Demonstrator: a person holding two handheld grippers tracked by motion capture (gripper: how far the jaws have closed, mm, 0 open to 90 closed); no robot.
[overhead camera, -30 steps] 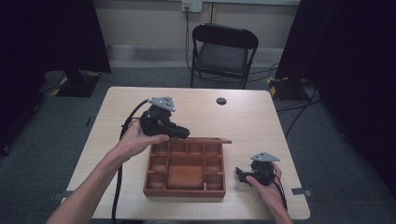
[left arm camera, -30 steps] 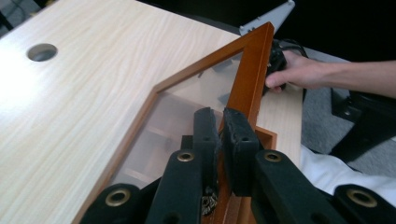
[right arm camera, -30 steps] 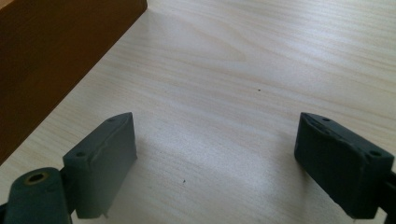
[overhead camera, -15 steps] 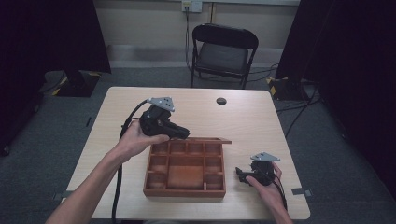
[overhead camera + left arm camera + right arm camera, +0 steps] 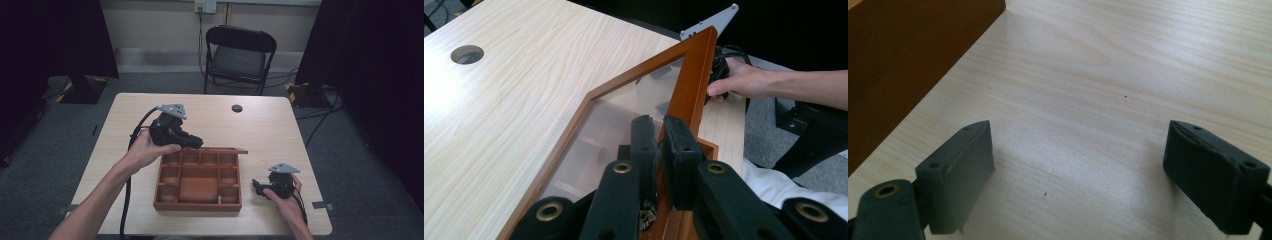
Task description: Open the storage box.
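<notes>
Wooden table (image 5: 280, 135): nothing moves; lid (image 5: 694, 75) stays raised.
Left gripper (image 5: 659, 137) remains clamped on its frame; right gripper (image 5: 1083, 175) rests agape beside the box (image 5: 198, 206).

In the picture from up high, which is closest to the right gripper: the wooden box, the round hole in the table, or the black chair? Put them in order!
From the right gripper, resting on the table:
1. Wooden box, just to its left.
2. Round hole, farther up the tabletop near the far edge.
3. Black chair, on the floor beyond the table.
</notes>
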